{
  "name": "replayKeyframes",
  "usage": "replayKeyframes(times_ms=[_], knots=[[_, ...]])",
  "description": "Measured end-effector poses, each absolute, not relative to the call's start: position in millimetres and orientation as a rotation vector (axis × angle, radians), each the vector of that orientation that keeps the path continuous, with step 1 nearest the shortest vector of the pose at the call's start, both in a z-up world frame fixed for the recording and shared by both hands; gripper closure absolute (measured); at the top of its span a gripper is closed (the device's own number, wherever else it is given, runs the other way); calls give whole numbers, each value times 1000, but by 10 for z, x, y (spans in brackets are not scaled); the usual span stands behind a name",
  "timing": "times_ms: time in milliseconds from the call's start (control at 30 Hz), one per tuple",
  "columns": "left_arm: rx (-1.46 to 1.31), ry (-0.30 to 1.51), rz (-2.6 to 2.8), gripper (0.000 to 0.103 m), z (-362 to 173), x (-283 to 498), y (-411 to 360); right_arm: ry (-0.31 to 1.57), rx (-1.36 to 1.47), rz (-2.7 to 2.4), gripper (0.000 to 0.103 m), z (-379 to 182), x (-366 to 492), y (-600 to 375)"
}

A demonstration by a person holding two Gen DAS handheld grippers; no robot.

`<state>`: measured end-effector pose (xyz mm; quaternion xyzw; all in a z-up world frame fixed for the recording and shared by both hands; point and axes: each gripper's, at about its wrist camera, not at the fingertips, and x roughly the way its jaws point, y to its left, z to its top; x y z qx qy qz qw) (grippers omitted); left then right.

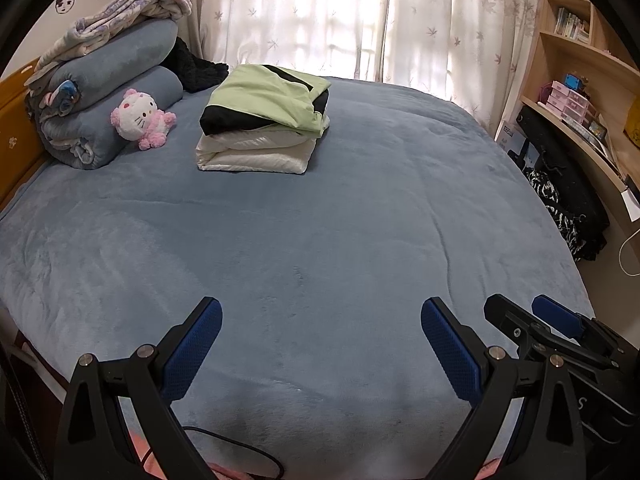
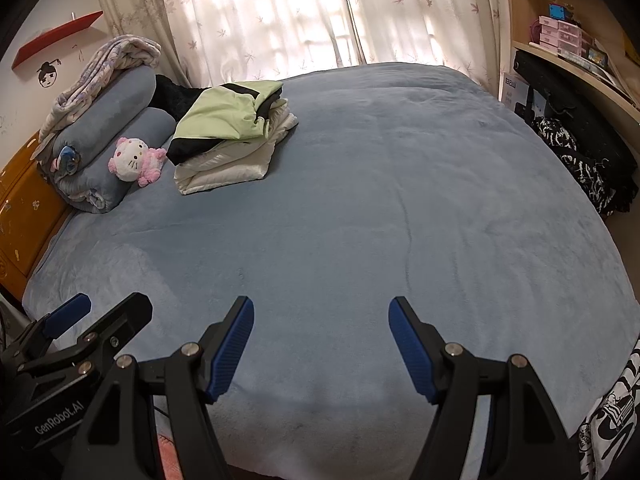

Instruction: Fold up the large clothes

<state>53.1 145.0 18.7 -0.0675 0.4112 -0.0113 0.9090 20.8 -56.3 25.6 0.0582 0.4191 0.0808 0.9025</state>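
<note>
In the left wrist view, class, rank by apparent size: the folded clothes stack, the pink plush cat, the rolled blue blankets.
1. Rolled blue blankets
2. Folded clothes stack, nearly as big, so this order is unsure
3. Pink plush cat, clearly smallest
</note>
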Motion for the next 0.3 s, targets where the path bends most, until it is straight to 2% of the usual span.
replayKeyframes(times_ms=[300], knots=[[-139, 853, -19, 4, 183, 539, 1464, 868, 120, 167, 32, 249, 208, -551]])
